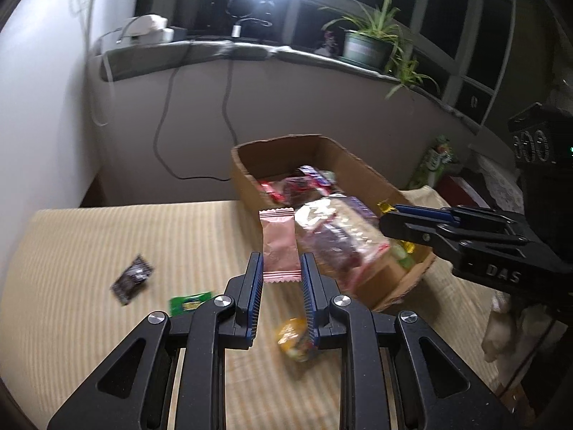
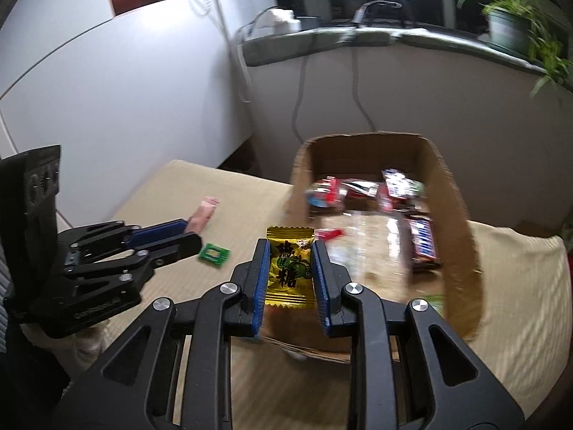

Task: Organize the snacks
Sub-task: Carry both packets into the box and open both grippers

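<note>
Left gripper [image 1: 281, 268] clamped on pink candy packet [image 1: 278, 242], raised near cardboard box [image 1: 250, 182] already holding many snacks. Dark wrapper [image 1: 133, 279], green packet [image 1: 189, 301], orange sweet [image 1: 293, 337] left on tabletop [image 1: 89, 243].

Right gripper [image 2: 290, 268] clamped on yellow candy packet [image 2: 289, 268], at box's near rim; not yet dropped.

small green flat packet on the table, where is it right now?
The small green flat packet lies on the beige striped tablecloth, left of the cardboard box, just past the left gripper in the right wrist view.
</note>
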Demonstrator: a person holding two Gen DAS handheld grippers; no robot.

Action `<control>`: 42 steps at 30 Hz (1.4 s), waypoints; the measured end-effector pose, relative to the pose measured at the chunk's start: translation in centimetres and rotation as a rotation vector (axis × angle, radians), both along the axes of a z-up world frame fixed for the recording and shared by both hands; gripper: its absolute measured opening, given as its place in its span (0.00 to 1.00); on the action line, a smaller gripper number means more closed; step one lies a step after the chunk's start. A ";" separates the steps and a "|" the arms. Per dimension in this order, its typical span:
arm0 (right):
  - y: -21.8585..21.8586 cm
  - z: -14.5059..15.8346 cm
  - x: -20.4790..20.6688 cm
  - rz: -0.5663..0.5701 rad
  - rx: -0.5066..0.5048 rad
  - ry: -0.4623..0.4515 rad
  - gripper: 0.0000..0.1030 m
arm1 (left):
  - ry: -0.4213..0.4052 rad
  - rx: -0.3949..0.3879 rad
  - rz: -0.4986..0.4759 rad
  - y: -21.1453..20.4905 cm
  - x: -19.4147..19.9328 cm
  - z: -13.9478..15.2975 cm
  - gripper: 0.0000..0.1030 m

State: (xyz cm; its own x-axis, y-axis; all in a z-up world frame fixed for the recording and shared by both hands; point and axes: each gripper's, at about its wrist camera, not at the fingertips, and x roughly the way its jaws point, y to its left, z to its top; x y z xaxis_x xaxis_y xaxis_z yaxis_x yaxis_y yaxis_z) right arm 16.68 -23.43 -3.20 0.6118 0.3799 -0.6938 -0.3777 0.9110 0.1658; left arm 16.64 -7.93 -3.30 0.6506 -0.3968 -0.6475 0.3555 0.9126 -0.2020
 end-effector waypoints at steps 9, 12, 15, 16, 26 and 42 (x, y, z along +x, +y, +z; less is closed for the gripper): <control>-4.1 -0.7 0.7 -0.068 -0.019 0.011 0.24 | -0.003 0.005 -0.077 -4.1 -0.1 0.2 0.19; -5.1 -1.0 1.0 -0.087 -0.024 0.017 0.24 | -0.007 0.006 -0.099 -5.3 -0.1 0.4 0.19; -5.8 -1.4 1.2 -0.102 -0.032 0.025 0.24 | -0.009 0.010 -0.121 -6.5 -0.1 0.5 0.19; -6.1 -1.5 1.4 -0.107 -0.034 0.028 0.24 | -0.008 0.010 -0.126 -6.8 0.0 0.5 0.19; -7.5 -2.1 1.5 -0.135 -0.029 0.043 0.24 | -0.001 0.012 -0.152 -8.8 0.3 0.4 0.20; -8.4 -1.9 1.2 -0.170 -0.016 0.038 0.64 | 0.000 0.000 -0.135 -8.0 0.2 0.8 0.20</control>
State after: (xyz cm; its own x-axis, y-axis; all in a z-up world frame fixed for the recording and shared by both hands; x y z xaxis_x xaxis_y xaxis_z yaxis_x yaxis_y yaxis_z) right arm 17.93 -31.82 -5.12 0.6399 0.2619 -0.7225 -0.2115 0.9638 0.1620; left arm 16.82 -15.93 -2.46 0.5915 -0.4804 -0.6476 0.4748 0.8566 -0.2018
